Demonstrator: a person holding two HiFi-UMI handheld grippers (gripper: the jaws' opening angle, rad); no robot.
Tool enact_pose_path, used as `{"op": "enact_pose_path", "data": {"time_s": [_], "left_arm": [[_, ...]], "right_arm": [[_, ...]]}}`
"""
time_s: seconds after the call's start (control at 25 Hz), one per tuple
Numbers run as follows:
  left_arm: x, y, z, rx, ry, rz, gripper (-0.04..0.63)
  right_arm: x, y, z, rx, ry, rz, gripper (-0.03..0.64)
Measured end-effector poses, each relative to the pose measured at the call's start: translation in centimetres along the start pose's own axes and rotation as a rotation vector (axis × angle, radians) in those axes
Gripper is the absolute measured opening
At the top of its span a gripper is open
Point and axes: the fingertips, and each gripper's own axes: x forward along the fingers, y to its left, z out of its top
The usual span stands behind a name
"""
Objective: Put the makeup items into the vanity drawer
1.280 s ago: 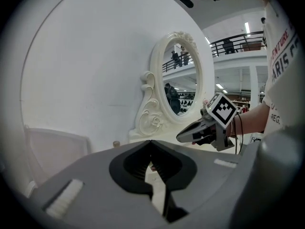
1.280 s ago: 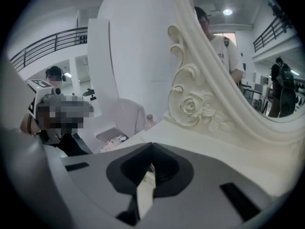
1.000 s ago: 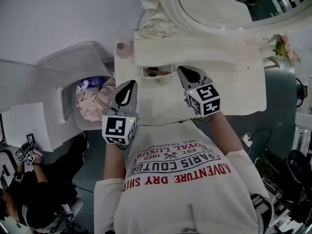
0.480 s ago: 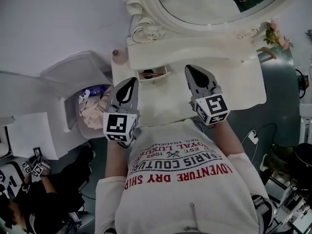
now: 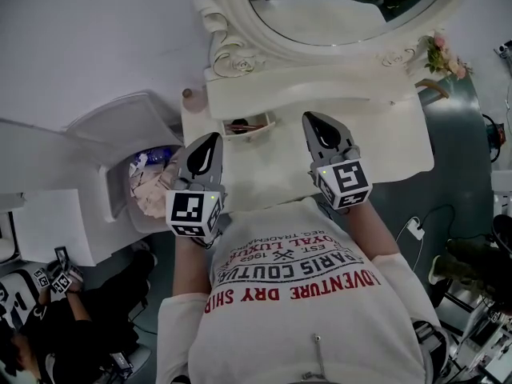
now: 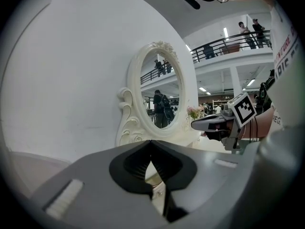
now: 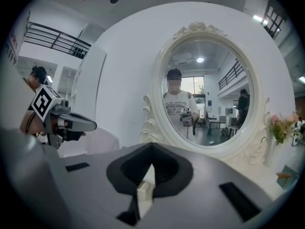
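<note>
Plainly, left tongs (image 5: 211, 138) and right tongs (image 5: 309, 118) are clenched empty, the drawer (image 5: 258, 128) drawn out toward them, its length crosswise.

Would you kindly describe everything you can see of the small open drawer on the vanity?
The small drawer is cream-white like the vanity, seemingly painted wood. It stands pulled out from the raised shelf below the oval mirror, with a few dark and reddish items inside, too small to identify. The left hand-held gripper and right hand-held gripper flank it without touching.
</note>
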Motion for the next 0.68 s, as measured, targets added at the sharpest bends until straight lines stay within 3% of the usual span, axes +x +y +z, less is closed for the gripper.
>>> {"op": "enact_pose_path", "data": {"time_s": [0.68], "left_arm": [[-1.1,0.4,0.7,0.006,-0.025,0.02,0.011]], "right_arm": [[0.0,2.2,-0.4,0.003,-0.017,0.085,0.006]]}}
